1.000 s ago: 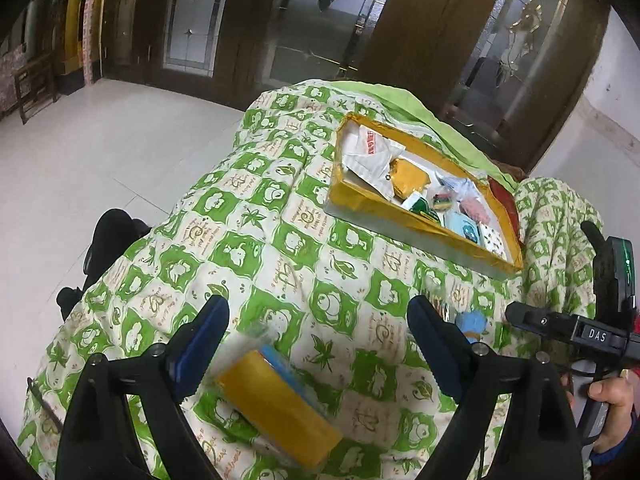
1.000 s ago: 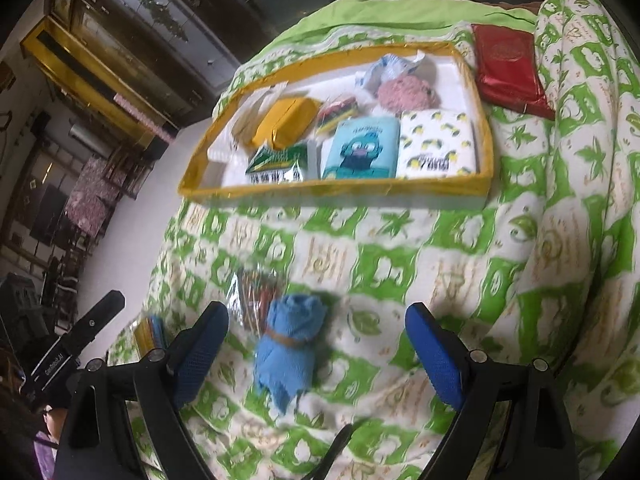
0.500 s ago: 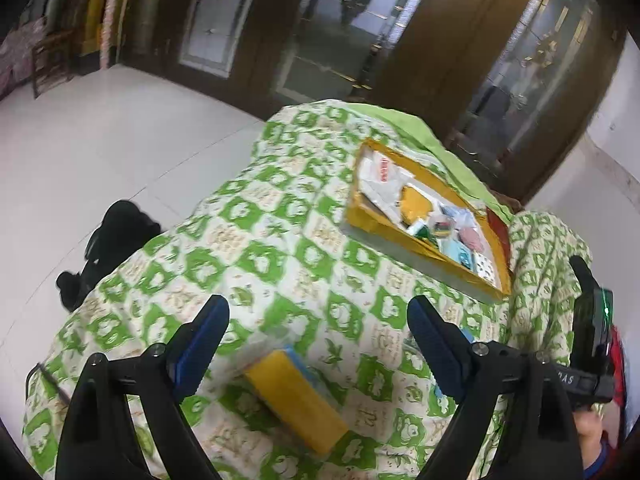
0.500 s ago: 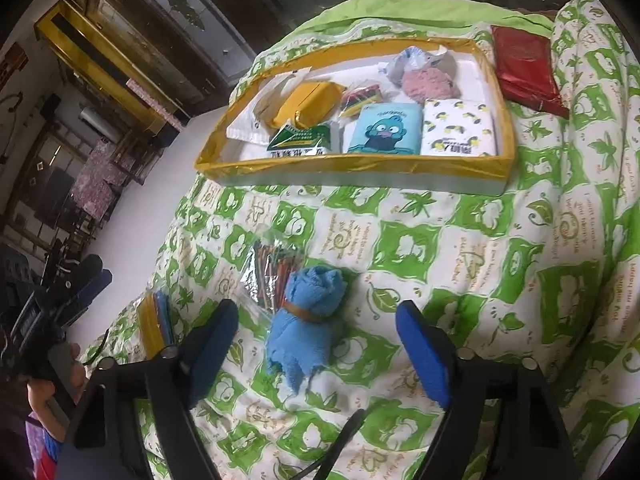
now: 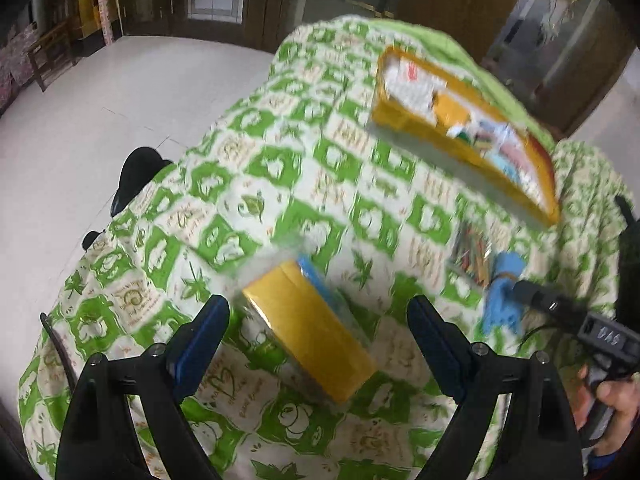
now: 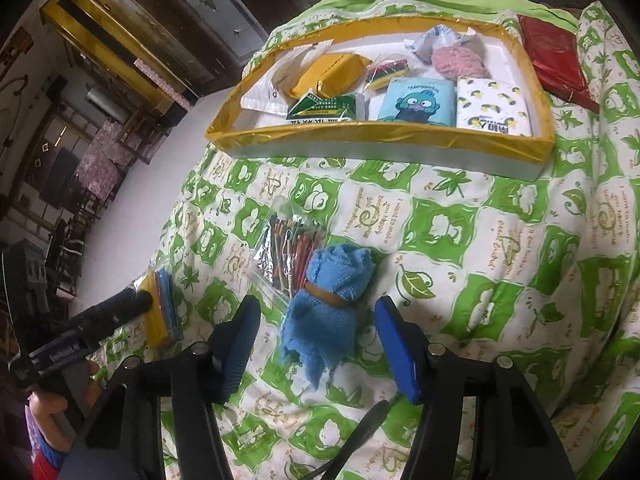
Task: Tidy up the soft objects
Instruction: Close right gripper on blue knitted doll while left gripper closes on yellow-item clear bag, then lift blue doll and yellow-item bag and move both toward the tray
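Observation:
A rolled blue cloth (image 6: 326,312) with a brown band lies on the green-and-white quilt (image 6: 460,232), between the blue pads of my right gripper (image 6: 316,340). Its jaws are closing, and a gap shows on each side of the cloth. Beside the cloth lies a clear bag of coloured sticks (image 6: 286,248). A yellow and blue pack (image 5: 310,326) in clear wrap lies between the wide fingers of my left gripper (image 5: 320,340), which is open and apart from it. The gold-rimmed tray (image 6: 376,138) at the back holds several soft packets.
A red packet (image 6: 554,60) lies right of the tray. The quilt's edge drops to a white tiled floor (image 5: 100,120) on the left, where a black object (image 5: 136,172) stands. Dark cabinets and glass doors line the back. A hand (image 5: 616,404) grips the right tool.
The right gripper's fingers have drawn closer together around the blue cloth. The left gripper has tilted down and come nearer the yellow and blue pack.

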The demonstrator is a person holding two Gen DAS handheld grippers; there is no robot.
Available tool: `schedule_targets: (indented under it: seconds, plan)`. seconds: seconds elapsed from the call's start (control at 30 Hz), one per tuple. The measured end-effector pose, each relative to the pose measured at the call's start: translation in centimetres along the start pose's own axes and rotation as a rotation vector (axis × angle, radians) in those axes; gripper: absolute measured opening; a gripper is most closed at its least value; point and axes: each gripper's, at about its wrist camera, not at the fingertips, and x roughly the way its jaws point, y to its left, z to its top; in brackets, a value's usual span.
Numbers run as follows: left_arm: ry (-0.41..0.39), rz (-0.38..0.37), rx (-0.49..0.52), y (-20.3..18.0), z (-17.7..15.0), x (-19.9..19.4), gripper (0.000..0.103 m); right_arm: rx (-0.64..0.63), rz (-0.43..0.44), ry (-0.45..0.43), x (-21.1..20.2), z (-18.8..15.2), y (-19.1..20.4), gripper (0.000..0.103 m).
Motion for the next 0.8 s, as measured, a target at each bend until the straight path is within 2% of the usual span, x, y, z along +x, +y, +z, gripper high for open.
schedule_targets:
  seconds: [0.13,0.17,0.2,0.23,0.37,0.53,0.8]
  plan:
    - [0.050,0.067,0.041,-0.6,-0.6,1.5,0.089,-0.013,-0.023,0.019,1.2,0.1,0.5,0.060]
    - [0.054,0.076,0.052,-0.8,-0.8,1.7,0.081,-0.018,-0.025,0.024,1.4,0.1,0.6,0.059]
    - [0.055,0.080,0.063,-1.0,-0.9,1.8,0.073,-0.025,-0.028,0.027,1.6,0.1,0.8,0.052]
    - [0.055,0.080,0.068,-1.1,-1.0,1.9,0.057,-0.036,-0.037,0.026,1.7,0.0,0.9,0.046]
    - [0.036,0.069,0.072,-1.0,-1.1,1.6,0.041,-0.071,-0.062,0.019,1.9,-0.2,1.6,0.035]
    - [0.021,-0.006,0.102,-2.0,-1.3,1.4,0.037,-0.087,-0.072,0.012,1.9,-0.3,1.9,0.030]
    - [0.028,-0.097,0.180,-4.3,-2.1,1.7,0.037,-0.050,-0.087,-0.056,-0.3,0.0,0.7,0.030]
